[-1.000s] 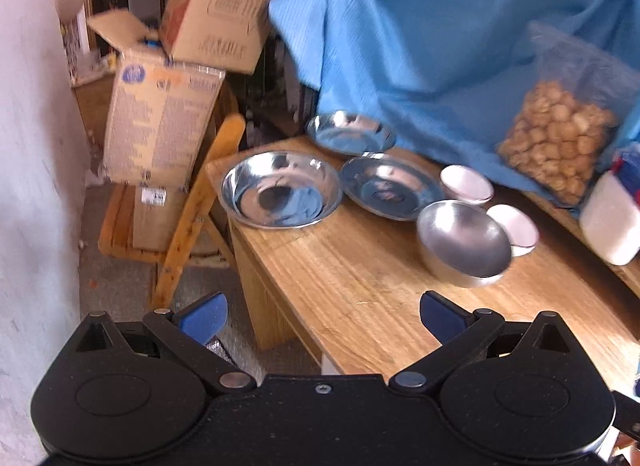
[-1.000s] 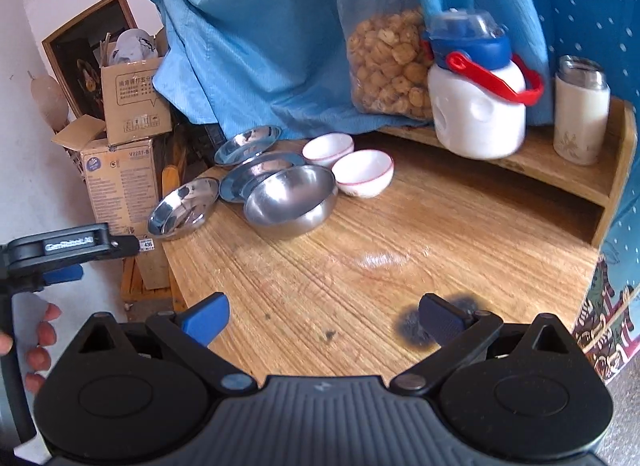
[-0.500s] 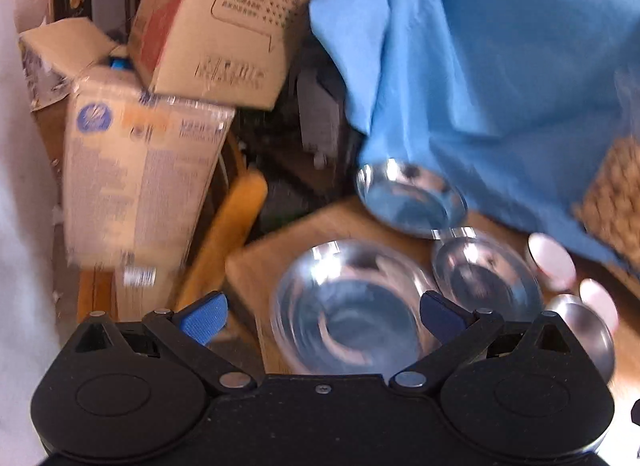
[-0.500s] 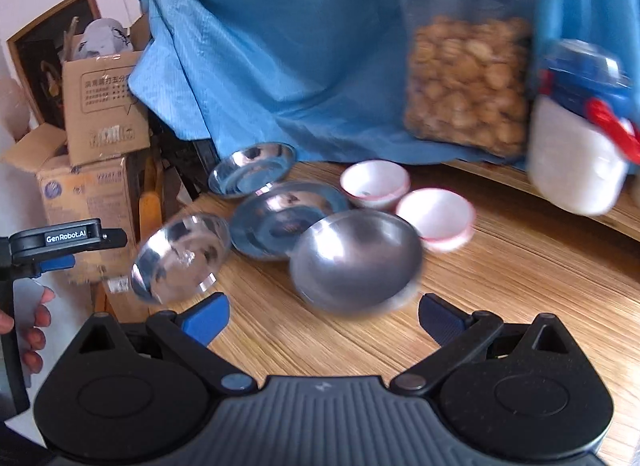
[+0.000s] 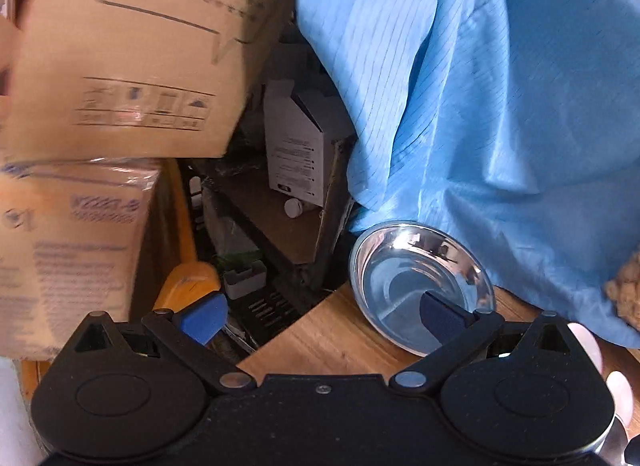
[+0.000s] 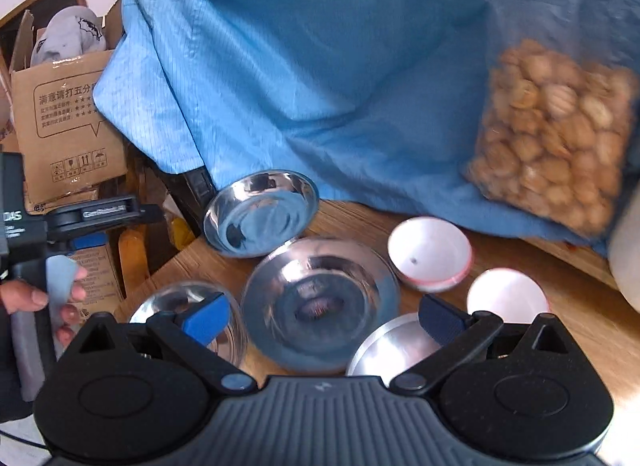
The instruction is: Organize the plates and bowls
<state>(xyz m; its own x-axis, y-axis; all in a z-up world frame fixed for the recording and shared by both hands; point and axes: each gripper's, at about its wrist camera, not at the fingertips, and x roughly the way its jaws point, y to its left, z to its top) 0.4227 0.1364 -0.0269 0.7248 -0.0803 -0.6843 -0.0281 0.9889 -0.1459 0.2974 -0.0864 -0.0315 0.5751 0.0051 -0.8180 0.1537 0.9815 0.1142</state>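
In the right wrist view three steel plates sit on the wooden table (image 6: 580, 306): a far one (image 6: 262, 211), a middle one (image 6: 318, 302) and a near-left one (image 6: 180, 302). A steel bowl (image 6: 392, 346) and two white bowls (image 6: 430, 252) (image 6: 506, 298) lie to the right. My right gripper (image 6: 320, 316) is open and empty just above the middle plate. My left gripper (image 5: 320, 314) is open and empty at the table's far corner, its right finger over the far steel plate (image 5: 420, 286). It also shows in the right wrist view (image 6: 100, 211).
Cardboard boxes (image 5: 120, 53) and clutter stand beyond the table corner. A blue cloth (image 6: 320, 65) hangs behind the dishes. A bag of walnuts (image 6: 560, 137) leans at the back right, with a white jug (image 6: 626, 250) at the right edge.
Both grippers have moved forward toward the dishes. The left one swung toward the far plate at the corner; the right one came in close over the middle plate. Both stay open.
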